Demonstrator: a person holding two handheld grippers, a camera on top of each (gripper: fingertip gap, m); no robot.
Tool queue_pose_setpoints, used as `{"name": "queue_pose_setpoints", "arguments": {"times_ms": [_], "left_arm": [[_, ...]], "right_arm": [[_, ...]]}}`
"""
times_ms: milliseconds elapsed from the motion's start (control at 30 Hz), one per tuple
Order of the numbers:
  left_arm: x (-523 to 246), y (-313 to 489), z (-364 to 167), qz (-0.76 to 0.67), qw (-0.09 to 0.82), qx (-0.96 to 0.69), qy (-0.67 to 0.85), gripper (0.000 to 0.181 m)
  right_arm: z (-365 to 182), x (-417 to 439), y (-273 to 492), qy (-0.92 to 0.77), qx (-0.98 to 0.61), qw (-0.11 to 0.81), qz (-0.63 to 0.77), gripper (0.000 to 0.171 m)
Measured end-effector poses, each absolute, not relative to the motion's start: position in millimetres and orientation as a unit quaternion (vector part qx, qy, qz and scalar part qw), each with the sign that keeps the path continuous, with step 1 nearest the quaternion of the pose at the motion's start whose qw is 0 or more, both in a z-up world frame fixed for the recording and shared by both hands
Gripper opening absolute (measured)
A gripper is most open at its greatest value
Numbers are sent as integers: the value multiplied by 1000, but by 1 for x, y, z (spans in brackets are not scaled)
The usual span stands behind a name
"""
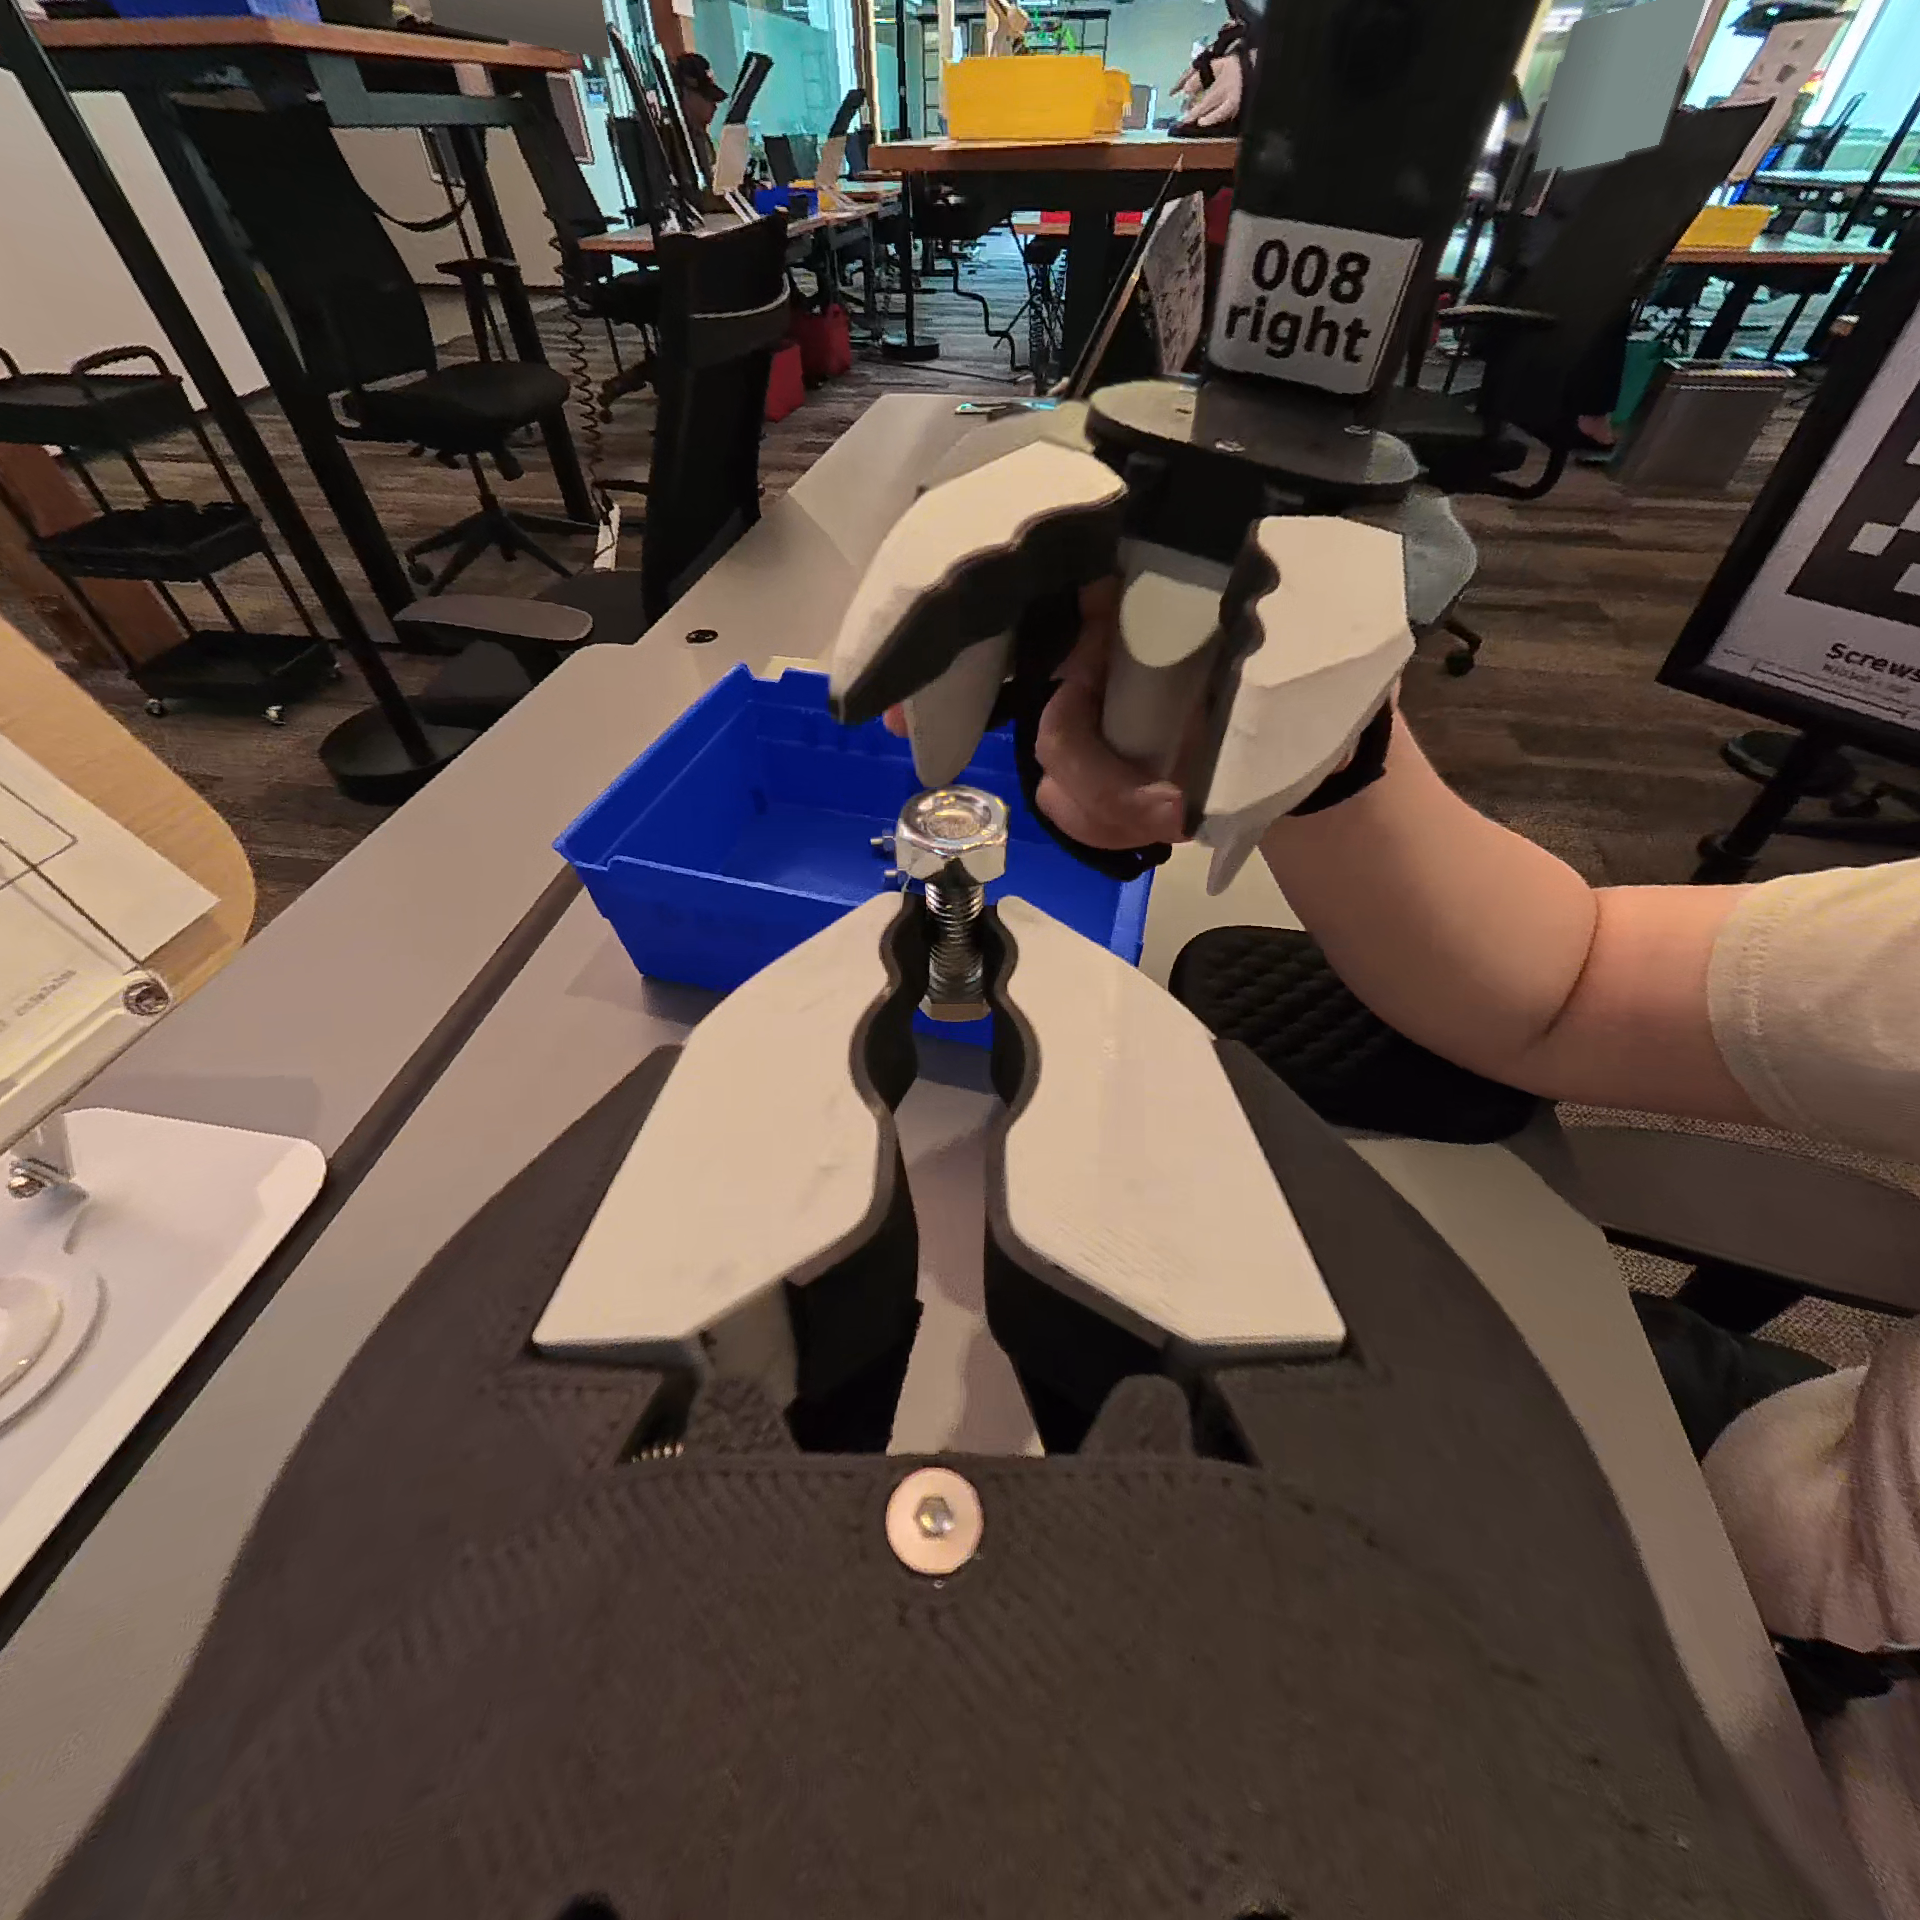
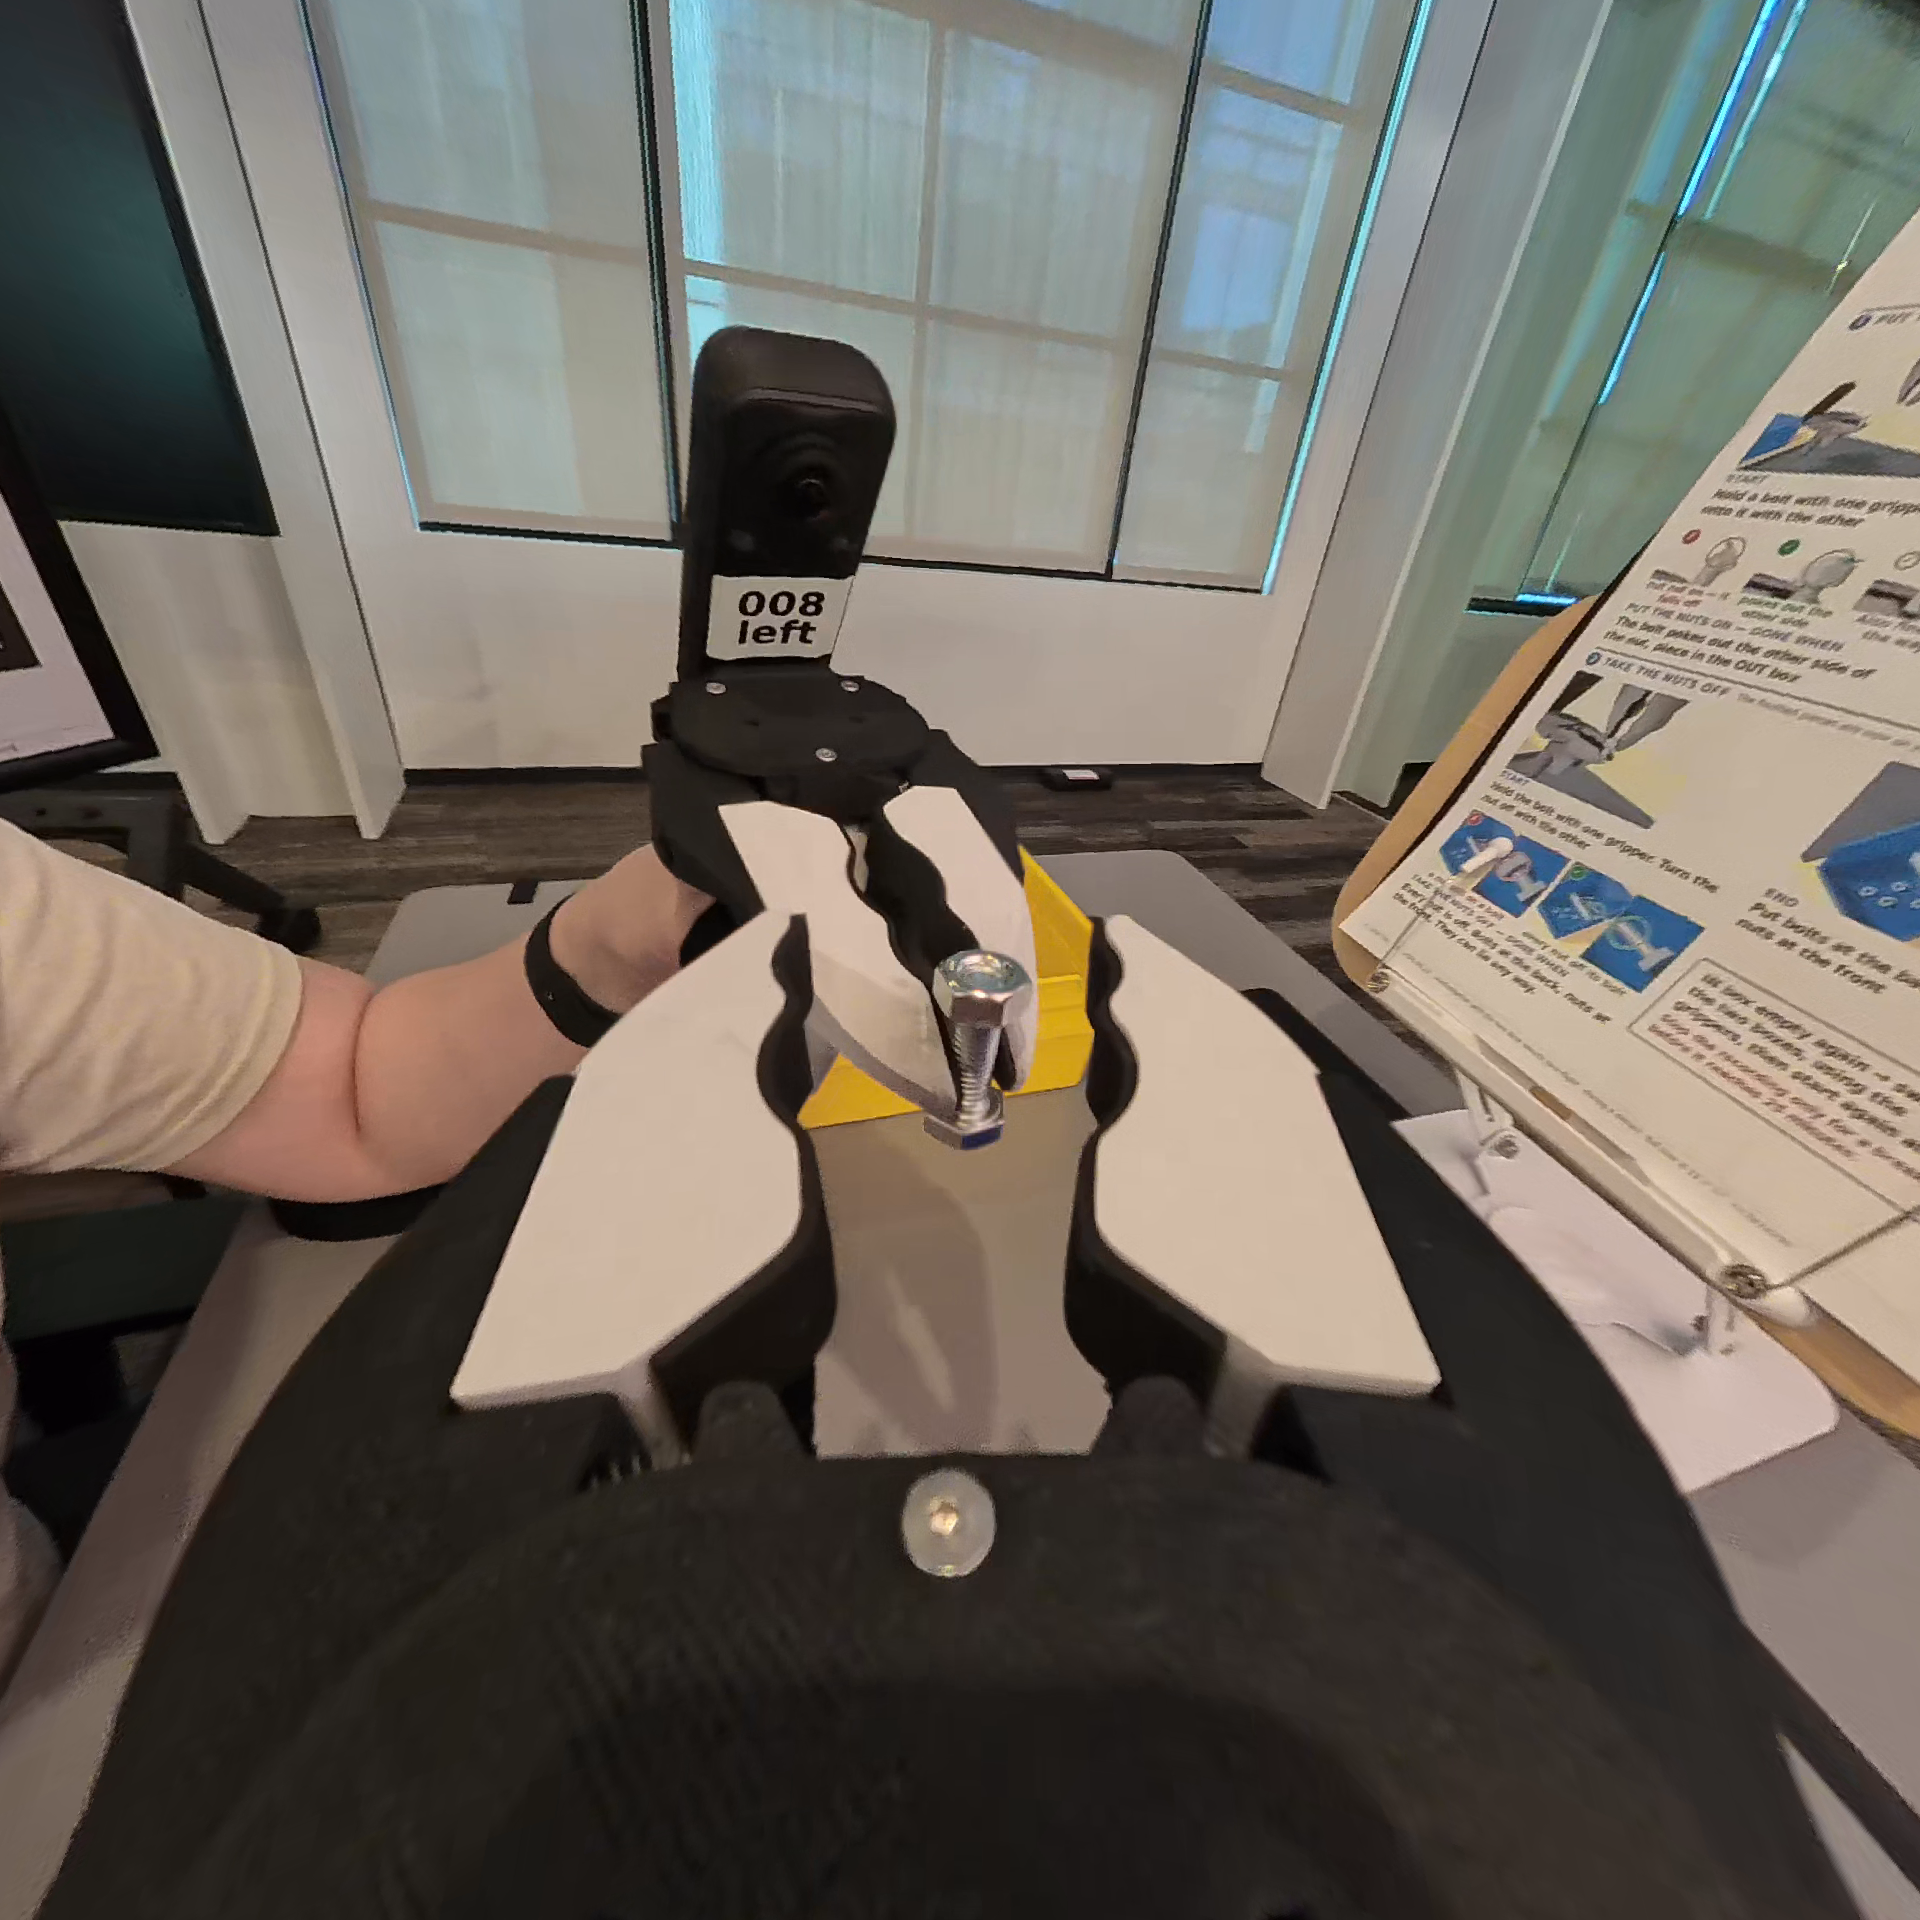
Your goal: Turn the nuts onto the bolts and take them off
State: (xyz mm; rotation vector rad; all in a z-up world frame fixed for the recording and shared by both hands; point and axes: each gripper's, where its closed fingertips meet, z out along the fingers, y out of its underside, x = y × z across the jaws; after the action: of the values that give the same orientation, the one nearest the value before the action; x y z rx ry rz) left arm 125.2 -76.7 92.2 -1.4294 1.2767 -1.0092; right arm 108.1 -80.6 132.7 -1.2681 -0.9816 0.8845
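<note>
A silver bolt [image 1: 951, 940] stands upright with a large hex end [image 1: 951, 831] on top and a smaller hex piece [image 1: 956, 1008] at the bottom. My left gripper [image 1: 951, 920] is shut on its threaded shaft. My right gripper [image 1: 1039, 790] hangs open just above the bolt, one fingertip [image 1: 940, 727] close over the top hex end. In the right wrist view my right gripper [image 2: 951, 935] is open wide with the bolt [image 2: 971, 1060] between and beyond its tips, held by the left gripper [image 2: 977, 1081].
A blue bin [image 1: 727, 904] sits on the grey table [image 1: 416, 1039] behind the bolt. A yellow bin [image 2: 1060, 997] is behind the left gripper. An instruction board [image 2: 1662, 831] stands at the right. A black armrest pad [image 1: 1330, 1029] lies under the person's forearm. Less than 4 cm separates the two grippers' tips.
</note>
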Motion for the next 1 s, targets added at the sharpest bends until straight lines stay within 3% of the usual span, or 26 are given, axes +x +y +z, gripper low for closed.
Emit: {"name": "queue_pose_setpoints", "arguments": {"times_ms": [200,367,767,833,900,1000], "left_arm": [[121,-72,95,-411,474,-588,510,9],[108,-63,104,-405,494,-593,491,9],[120,-74,101,-420,481,-584,501,9],[113,-66,105,-417,491,-591,485,9],[106,-59,107,-407,501,-595,479,9],[108,-64,106,-416,491,-592,485,9]], "right_arm": [[126,101,-89,-450,-550,584,392,55],[136,113,-90,-439,-542,599,392,48],[118,97,-89,-458,-561,569,390,59],[120,98,-94,-471,-551,569,389,44],[125,99,-94,-459,-547,582,389,44],[121,98,-82,-447,-563,597,357,56]]}}
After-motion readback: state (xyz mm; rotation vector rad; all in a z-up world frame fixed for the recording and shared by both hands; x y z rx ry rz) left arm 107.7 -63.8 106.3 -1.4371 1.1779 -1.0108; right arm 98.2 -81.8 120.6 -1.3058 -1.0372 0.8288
